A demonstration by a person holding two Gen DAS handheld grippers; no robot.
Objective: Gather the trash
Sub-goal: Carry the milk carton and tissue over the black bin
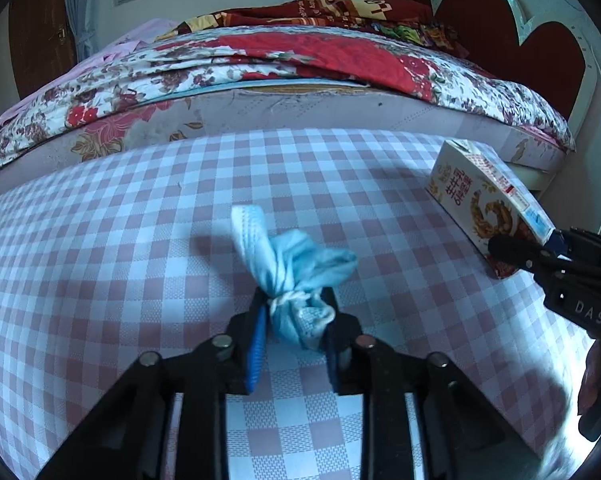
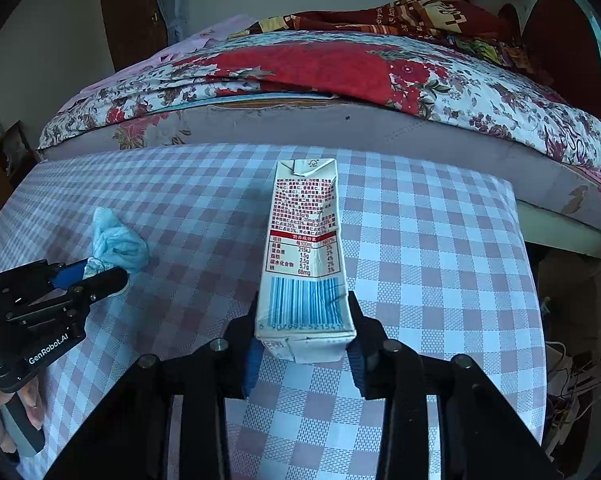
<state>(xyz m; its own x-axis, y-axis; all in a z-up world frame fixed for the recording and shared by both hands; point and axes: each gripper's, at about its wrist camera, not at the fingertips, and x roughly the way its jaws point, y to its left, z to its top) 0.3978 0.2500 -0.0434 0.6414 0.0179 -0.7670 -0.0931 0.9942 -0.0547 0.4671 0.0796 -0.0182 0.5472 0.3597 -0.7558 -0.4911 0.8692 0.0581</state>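
Observation:
A crumpled blue face mask [image 1: 296, 276], tied into a bundle, is clamped between the jaws of my left gripper [image 1: 296, 312] over the checked tablecloth [image 1: 140, 240]. It also shows in the right wrist view [image 2: 116, 248], held by the left gripper [image 2: 94, 276]. A white milk carton [image 2: 306, 264] with red print and a blue barcode lies lengthwise, its base clamped in my right gripper [image 2: 304, 340]. In the left wrist view the carton [image 1: 484, 196] sits at the right, gripped by the right gripper [image 1: 540, 246].
The table wears a pink and white checked cloth [image 2: 440, 260]. A bed with a floral quilt [image 1: 260, 64] runs along its far edge. A red headboard [image 1: 540, 48] stands at the right. Cables [image 2: 572, 384] lie on the floor at the right.

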